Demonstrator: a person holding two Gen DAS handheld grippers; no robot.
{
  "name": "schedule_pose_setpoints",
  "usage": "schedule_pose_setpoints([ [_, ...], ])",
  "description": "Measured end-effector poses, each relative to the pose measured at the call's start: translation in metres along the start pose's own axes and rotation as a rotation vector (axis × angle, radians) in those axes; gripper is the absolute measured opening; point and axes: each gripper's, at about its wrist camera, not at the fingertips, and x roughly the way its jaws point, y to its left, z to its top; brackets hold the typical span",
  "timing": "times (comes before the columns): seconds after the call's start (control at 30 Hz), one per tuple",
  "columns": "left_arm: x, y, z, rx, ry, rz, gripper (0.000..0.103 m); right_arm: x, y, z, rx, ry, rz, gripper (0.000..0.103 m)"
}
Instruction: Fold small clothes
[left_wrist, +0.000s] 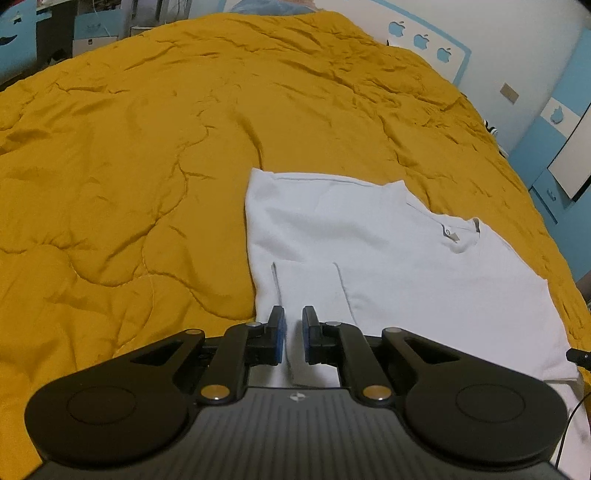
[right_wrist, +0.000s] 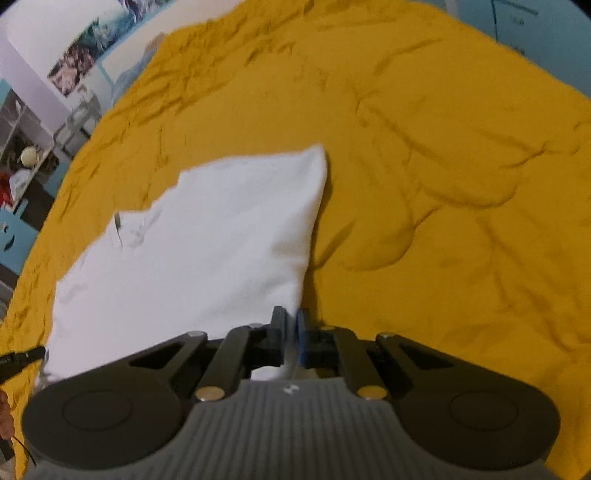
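A white shirt lies partly folded on a bed covered by a mustard quilt. In the left wrist view its collar with a small button sits toward the right, a sleeve is folded in over the body, and the fabric runs down under the left tool. That tool's two blue-padded fingers stand a narrow gap apart, with white cloth showing in the gap; whether the pads actually pinch it cannot be told from this view.

In the right wrist view, which is blurred, the shirt appears as a white slab with one corner pointing away and its right edge lifted off the quilt. The right tool is closed, its fingers pressed together on the near right edge of the shirt. The tip of the other tool shows at the left border.

Beyond the bed are blue and white furniture panels with apple cut-outs and shelves.
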Motion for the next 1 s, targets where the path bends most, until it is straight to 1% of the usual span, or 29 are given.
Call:
schedule_pose_setpoints([
  [0.03,0.002,-0.001,-0.001,0.006,0.006,0.004,0.01,0.005,-0.004,-0.001,0.015,0.021,-0.008,0.0],
  [0.1,0.006,-0.002,-0.002,0.011,0.017,0.018,0.01,0.021,-0.005,-0.007,0.003,0.062,-0.046,0.0],
  [0.17,0.004,-0.002,-0.004,0.004,0.013,0.025,0.01,0.022,-0.001,-0.007,-0.011,0.062,-0.061,0.0],
  [0.23,-0.005,-0.002,-0.006,0.003,0.0,0.012,0.01,0.01,0.007,-0.007,-0.03,0.04,-0.074,0.0],
  [0.27,-0.011,-0.003,-0.007,0.017,-0.006,0.002,0.01,0.003,0.012,-0.007,-0.049,0.03,-0.088,0.003],
  [0.33,-0.02,-0.008,-0.011,0.048,-0.02,-0.018,0.01,-0.015,0.025,-0.013,-0.134,0.001,-0.103,0.007],
  [0.43,-0.023,-0.016,-0.015,0.086,-0.023,-0.04,0.01,-0.033,0.038,-0.026,-0.233,-0.015,-0.091,0.007],
  [0.5,-0.016,-0.021,-0.019,0.106,0.004,-0.016,0.01,-0.03,0.038,-0.033,-0.277,-0.008,-0.119,0.007],
  [0.57,-0.003,-0.024,-0.025,0.144,0.049,0.027,0.01,-0.024,0.031,-0.04,-0.277,0.009,-0.138,0.006],
  [0.6,0.003,-0.024,-0.027,0.143,0.068,0.044,0.01,-0.018,0.028,-0.043,-0.277,0.018,-0.16,0.006],
  [0.7,0.006,-0.024,-0.025,0.13,0.086,0.058,0.011,-0.02,0.025,-0.047,-0.277,0.022,-0.169,0.006],
  [0.77,-0.003,-0.029,-0.022,0.147,0.082,0.073,0.011,-0.03,0.031,-0.044,-0.286,0.01,-0.173,0.007],
  [0.9,-0.041,-0.044,-0.022,0.223,0.032,0.031,0.012,-0.073,0.048,-0.045,-0.355,-0.039,-0.132,0.007],
  [1.0,-0.077,-0.059,-0.026,0.304,-0.006,0.014,0.012,-0.105,0.059,-0.049,-0.41,-0.065,-0.104,0.008],
])
